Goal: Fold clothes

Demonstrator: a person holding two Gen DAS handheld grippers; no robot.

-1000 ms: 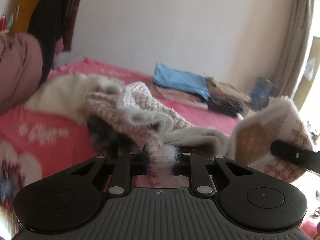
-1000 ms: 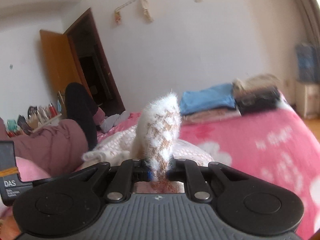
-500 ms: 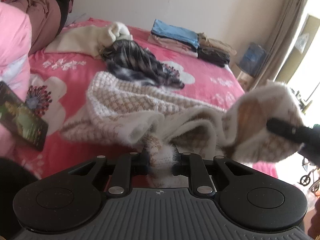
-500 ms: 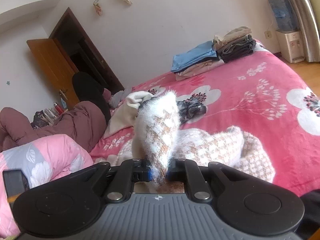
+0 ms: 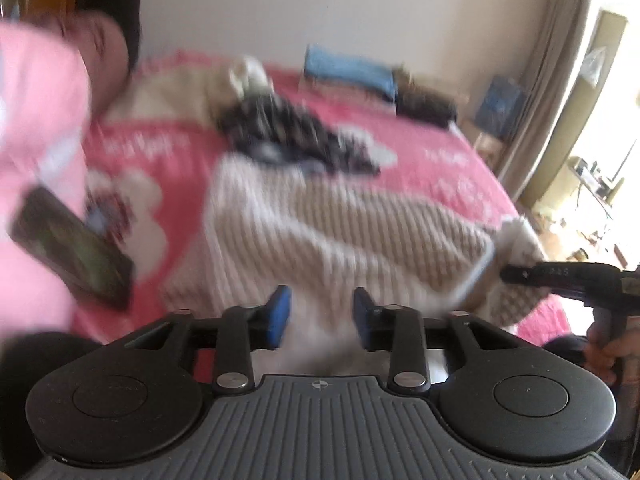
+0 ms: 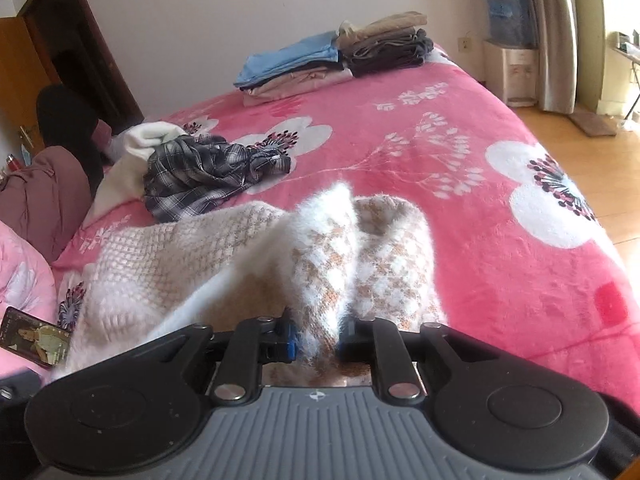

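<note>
- The left tool [image 5: 318, 316] has its blue pads [image 5: 277, 316] spread and opening; the fuzzy white edge of the sweater [image 5: 340, 232] lies between them, and the pads stand clear of it on both sides.
- The right tool [image 6: 316, 340] is opening too, its jaws much closer together, with a fluffy fold of the same sweater [image 6: 336, 256] rising between them. The fabric fills the gap; whether the pads press on it cannot be told for sure.
- In the left wrist view the right tool [image 5: 520, 274] shows as a dark finger at the right side, set against the sweater's fluffy corner, with a hand [image 5: 604, 348] beneath it.
- The sweater, cream with a tan check, lies spread on the pink flowered bed [image 6: 460, 152], along its near edge and toward the near left corner.
- Beyond it, toward the left edge of the bed, a crumpled dark plaid shirt [image 6: 208, 172] lies against a cream garment [image 6: 140, 140].
- At the far edge of the bed sit folded piles: blue and pale pink clothes [image 6: 292, 68] just beside tan and dark ones [image 6: 388, 44].
- A phone [image 6: 36, 336] with a lit screen lies at the near left corner, beside a pink quilt [image 6: 20, 264].
- A person in maroon trousers [image 6: 44, 184] rests at the left edge.
- The left wrist view is blurred.
</note>
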